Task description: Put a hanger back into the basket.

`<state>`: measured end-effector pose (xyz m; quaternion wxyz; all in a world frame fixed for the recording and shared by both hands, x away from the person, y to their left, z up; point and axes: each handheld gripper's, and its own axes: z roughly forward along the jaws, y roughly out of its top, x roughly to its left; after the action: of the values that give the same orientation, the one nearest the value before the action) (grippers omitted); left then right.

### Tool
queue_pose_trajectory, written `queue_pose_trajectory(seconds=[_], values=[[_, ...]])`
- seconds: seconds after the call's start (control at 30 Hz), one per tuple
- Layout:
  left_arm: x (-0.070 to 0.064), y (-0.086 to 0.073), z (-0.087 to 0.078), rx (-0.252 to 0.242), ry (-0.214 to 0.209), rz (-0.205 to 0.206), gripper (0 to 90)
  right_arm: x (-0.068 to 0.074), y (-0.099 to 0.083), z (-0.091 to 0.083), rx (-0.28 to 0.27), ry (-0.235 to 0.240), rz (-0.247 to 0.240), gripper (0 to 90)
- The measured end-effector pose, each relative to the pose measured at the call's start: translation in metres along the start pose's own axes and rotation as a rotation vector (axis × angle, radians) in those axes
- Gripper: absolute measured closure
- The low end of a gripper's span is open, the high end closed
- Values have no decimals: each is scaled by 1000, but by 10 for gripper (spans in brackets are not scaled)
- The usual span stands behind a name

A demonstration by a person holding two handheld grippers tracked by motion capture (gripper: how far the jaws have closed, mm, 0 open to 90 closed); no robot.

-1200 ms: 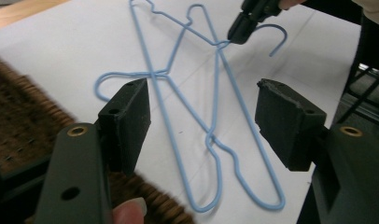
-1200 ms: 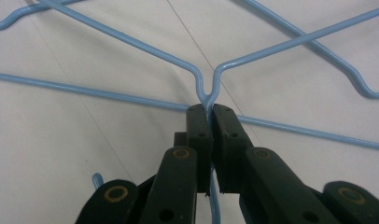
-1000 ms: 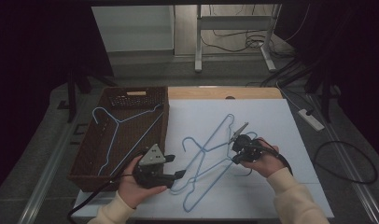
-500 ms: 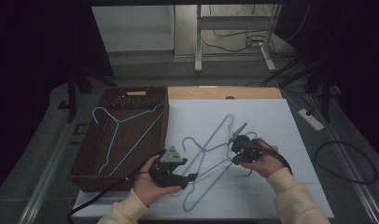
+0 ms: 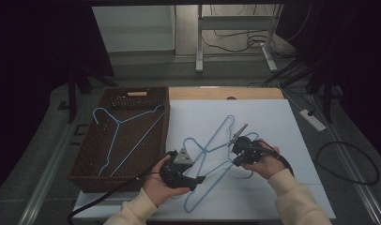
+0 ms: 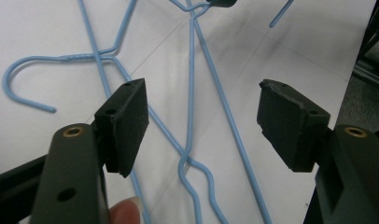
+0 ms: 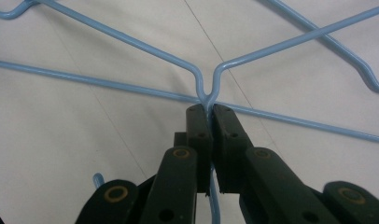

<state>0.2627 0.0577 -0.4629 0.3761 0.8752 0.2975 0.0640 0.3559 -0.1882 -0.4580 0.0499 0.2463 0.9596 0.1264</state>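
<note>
Right now my right hand-held gripper (image 7: 209,112) is clamped on the neck of a blue wire hanger (image 7: 145,46), just below the point where its two shoulder wires split apart. Its jaws stand pressed together with the twisted wire pinched between them, and a second hanger's straight wire (image 7: 85,79) runs across just beyond the jaw tips. From the high view, that hand-held gripper sits over the white table (image 5: 268,117), with the hangers spread out to its left.

My left hand-held gripper (image 6: 201,121) stands wide, nothing between its pads (image 6: 127,121). Below and ahead of its jaws lie the crossing wires of the hangers (image 6: 192,116), with one hook (image 6: 24,88) curling off to the left side of that view. My fingertip (image 6: 127,210) shows at the bottom edge beside the left jaw.

Off to the left of my left hand-held gripper stands a brown wicker basket (image 5: 85,168), and another blue hanger (image 5: 118,136) lies inside it.
</note>
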Motion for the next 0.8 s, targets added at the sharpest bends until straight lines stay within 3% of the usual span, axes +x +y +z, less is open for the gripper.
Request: queue_pose_trajectory(seconds=[0.07,0.1,0.17,0.23,0.47,0.8], values=[[-2,2,3,13,3,12,337,1,0,0,0,-2,-2,866],[-6,4,6,38,25,39,331,1,0,0,-1,-2,-3,866],[-12,7,11,38,48,54,322,2,0,-1,5,-1,-4,865],[-14,10,17,35,19,34,338,3,0,-2,6,-2,-4,865],[-16,13,44,97,36,41,335,4,-3,-3,7,-5,-7,865],[-1,8,66,111,30,3,380,4,-4,-3,2,1,-3,865]])
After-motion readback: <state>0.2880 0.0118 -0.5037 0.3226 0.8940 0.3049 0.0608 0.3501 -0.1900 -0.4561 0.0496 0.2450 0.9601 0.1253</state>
